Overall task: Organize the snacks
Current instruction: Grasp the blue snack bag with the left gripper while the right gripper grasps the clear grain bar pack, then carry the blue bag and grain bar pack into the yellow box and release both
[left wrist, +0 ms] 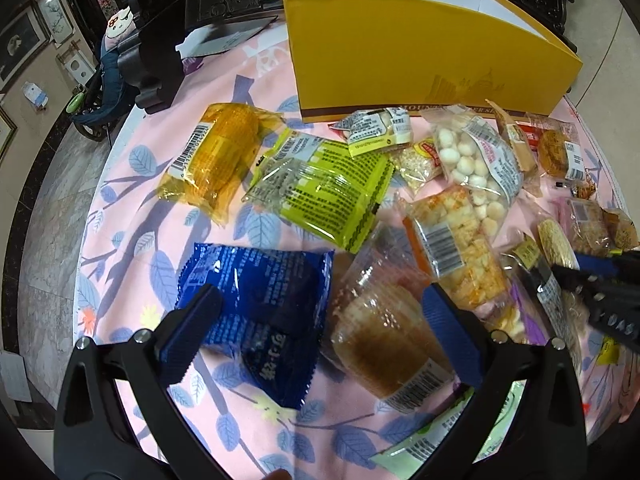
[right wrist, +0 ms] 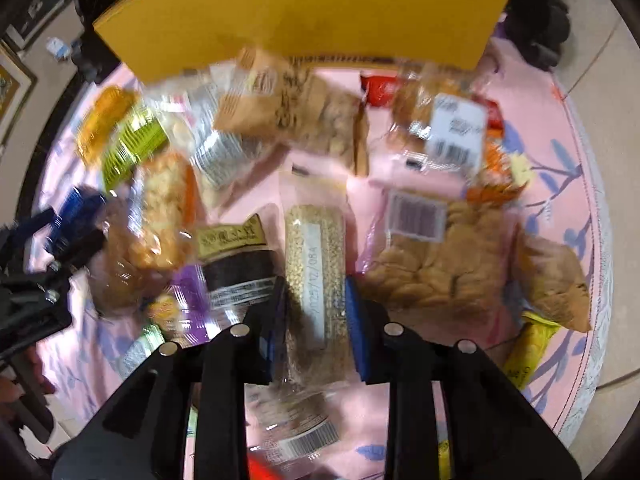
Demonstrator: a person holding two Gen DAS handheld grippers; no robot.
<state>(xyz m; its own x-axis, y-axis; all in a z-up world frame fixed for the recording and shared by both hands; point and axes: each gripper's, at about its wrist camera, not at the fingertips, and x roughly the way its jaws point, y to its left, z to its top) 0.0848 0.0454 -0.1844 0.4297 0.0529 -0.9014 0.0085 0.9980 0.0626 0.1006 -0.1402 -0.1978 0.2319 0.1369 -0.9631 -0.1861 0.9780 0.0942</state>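
Observation:
Snack packets lie scattered on a pink leaf-print cloth [left wrist: 132, 216] in front of an open yellow box [left wrist: 400, 52], also seen in the right wrist view [right wrist: 304, 12]. My left gripper [left wrist: 320, 320] is open wide, pointing down over a blue foil packet [left wrist: 256, 304] and a clear packet of brown cakes [left wrist: 384, 340]; neither pad touches them. My right gripper [right wrist: 316, 304] is shut on a long clear packet of a pale grain bar [right wrist: 316, 248], with a blue pad on each long side. The right gripper also shows at the left wrist view's right edge [left wrist: 592, 288].
Around lie an orange-yellow packet [left wrist: 216, 156], a green packet [left wrist: 332, 188], a bag of white balls [left wrist: 472, 160], a brown nut packet [right wrist: 296, 116] and a bag of biscuits [right wrist: 440, 256]. The table edge and marble floor [left wrist: 44, 208] lie left; dark furniture stands behind.

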